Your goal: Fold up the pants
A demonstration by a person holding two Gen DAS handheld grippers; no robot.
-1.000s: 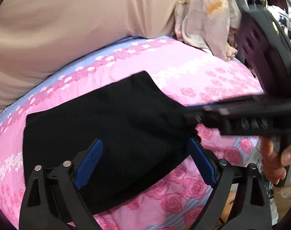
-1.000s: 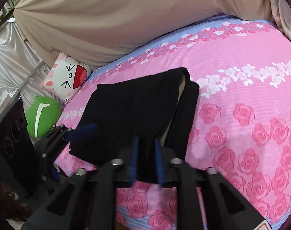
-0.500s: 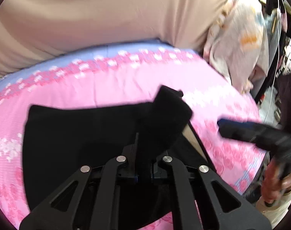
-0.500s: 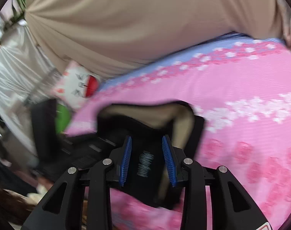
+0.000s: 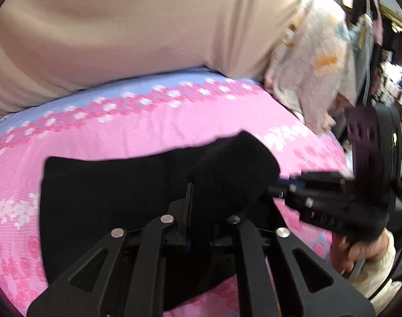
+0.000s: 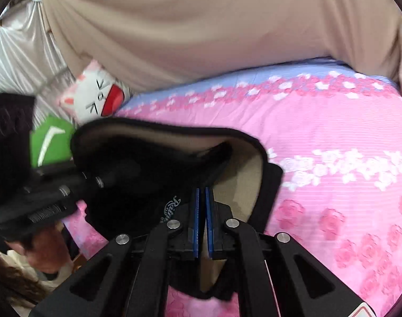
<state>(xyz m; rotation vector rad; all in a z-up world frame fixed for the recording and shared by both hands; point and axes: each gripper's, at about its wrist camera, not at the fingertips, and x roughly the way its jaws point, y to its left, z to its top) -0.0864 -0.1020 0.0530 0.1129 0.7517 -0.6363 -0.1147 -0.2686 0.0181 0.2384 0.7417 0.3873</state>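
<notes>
Pants (image 5: 116,192), black with a tan inner lining (image 6: 243,182), lie on a bed (image 5: 153,129) covered by a pink sheet printed with roses and a blue band along its far edge. In the left wrist view most of the garment is spread flat on the sheet, while its right end is raised off the bed into a dark hump. In the right wrist view that raised end curls over, so the lining shows beneath the black outer edge, and pale script lettering (image 6: 170,207) shows on the black cloth just left of the blue pads.

The left hand-held gripper (image 5: 201,211) is clenched on the lifted black fabric, its fingers almost hidden in the cloth. The right hand-held gripper (image 6: 202,208) is clenched on the pants too, its blue pads (image 6: 197,216) drawn nearly together on the edge where black cloth meets lining. Each gripper appears blurred in the other's view, gripped from below by a bare hand (image 5: 359,248).

Beyond the bed hangs a beige curtain (image 6: 214,26). A white cat-face cushion (image 6: 95,97) and a green cushion (image 6: 50,140) sit at the bed's left end, and a pale floral cloth (image 5: 312,60) hangs at its right.
</notes>
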